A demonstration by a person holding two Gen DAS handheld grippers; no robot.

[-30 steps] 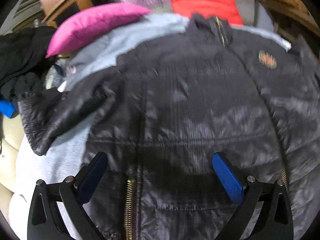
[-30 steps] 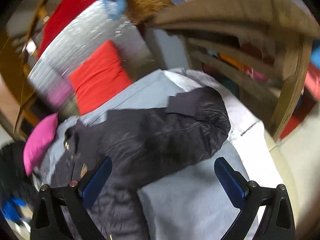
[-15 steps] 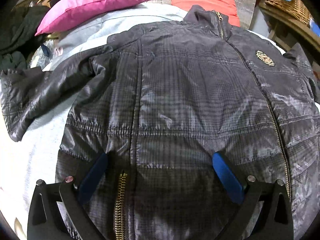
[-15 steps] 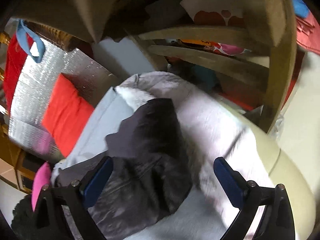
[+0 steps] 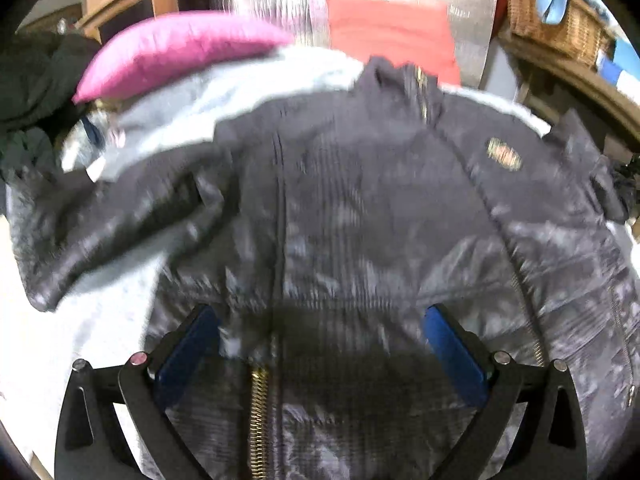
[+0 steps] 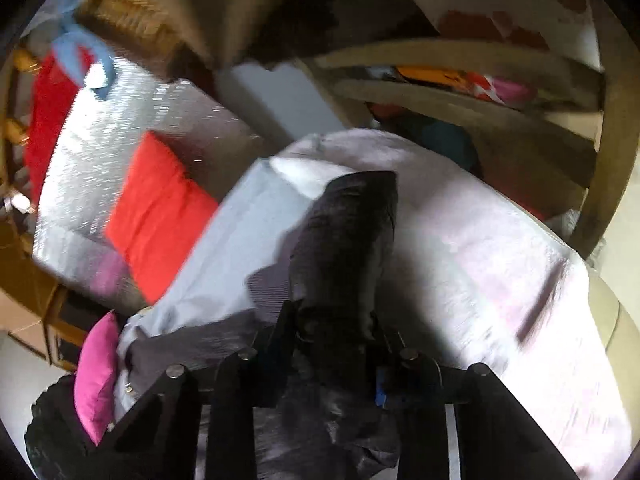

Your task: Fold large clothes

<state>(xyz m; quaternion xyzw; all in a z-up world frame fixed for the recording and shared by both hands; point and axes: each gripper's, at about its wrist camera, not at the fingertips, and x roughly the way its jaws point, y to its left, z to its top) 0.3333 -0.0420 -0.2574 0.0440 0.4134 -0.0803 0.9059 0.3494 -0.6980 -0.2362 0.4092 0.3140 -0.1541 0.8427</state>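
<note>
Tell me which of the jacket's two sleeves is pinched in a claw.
The sleeve in the right wrist view: the right claw has just closed on it. The other sleeve lies loose, far from the open left claw.

The jacket lies spread on the bed under the left gripper's jaws; two pillows lie beyond it, a basket beyond-right.
</note>
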